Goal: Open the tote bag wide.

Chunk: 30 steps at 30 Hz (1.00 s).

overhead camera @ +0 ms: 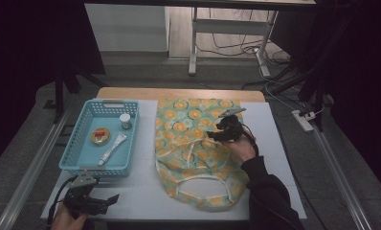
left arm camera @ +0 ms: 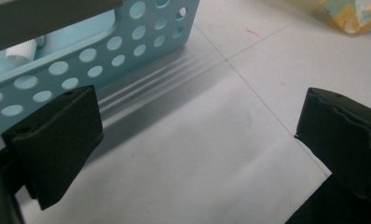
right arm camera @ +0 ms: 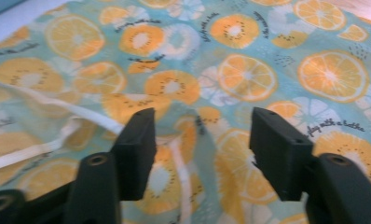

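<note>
- Nearest the high camera, the left claw [overhead camera: 113, 198] rests spread and empty on the tabletop [overhead camera: 145, 196] beside the blue basket [overhead camera: 70, 155].
- Right claw [overhead camera: 216, 129] hovers spread over the fruit-print bag [overhead camera: 191, 158], lying flat mid-tabletop, gripping nothing.
- Packing seems unstarted: tin [overhead camera: 100, 136], tube [overhead camera: 112, 147] and jar [overhead camera: 125, 120] sit in the basket.
- Bag's script is too blurred to read.

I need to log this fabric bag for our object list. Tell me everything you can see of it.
The fabric bag is thin, soft cloth, mint green, printed with orange and kiwi slices and small black lettering. It has white trim and white handles at the near end. It lies flat but wrinkled on the white table cover, right of the blue basket, its far end over the wooden edge. The right gripper is over its middle, jaws open, gripping nothing.
</note>
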Motion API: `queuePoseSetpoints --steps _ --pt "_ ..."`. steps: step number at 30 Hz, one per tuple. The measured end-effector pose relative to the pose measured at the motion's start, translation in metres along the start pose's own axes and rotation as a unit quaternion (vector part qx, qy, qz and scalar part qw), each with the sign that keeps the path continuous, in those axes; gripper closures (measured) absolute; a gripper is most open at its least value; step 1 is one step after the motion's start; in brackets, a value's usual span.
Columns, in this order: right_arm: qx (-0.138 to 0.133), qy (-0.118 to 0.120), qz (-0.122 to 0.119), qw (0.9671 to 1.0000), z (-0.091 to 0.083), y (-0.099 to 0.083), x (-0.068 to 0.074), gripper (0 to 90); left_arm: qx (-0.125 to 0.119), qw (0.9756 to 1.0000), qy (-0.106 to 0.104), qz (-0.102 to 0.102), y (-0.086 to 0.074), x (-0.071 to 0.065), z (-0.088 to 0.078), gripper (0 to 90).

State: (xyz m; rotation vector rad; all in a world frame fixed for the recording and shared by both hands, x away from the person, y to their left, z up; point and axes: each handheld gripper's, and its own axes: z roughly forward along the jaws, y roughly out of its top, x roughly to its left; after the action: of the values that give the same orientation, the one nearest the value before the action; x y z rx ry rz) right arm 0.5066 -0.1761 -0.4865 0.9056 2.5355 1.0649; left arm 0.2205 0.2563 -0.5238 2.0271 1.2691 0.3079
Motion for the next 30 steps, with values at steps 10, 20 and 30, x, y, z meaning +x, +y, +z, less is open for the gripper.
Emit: queuePoseSetpoints --steps 10,20,30 --pt "0.012 0.018 -0.007 0.9997 -0.016 -0.004 0.015 13.7 -0.001 1.0000 0.001 0.000 0.000 0.000 0.000 0.6" --pt "0.016 0.049 -0.016 0.9985 -0.034 -0.018 0.038 0.0 0.000 1.0000 0.001 -0.001 0.000 0.000 0.000 0.6" --pt "0.036 0.063 -0.043 0.9964 -0.037 -0.036 0.070 0.0 0.000 1.0000 0.001 -0.001 0.000 0.000 0.000 0.6"
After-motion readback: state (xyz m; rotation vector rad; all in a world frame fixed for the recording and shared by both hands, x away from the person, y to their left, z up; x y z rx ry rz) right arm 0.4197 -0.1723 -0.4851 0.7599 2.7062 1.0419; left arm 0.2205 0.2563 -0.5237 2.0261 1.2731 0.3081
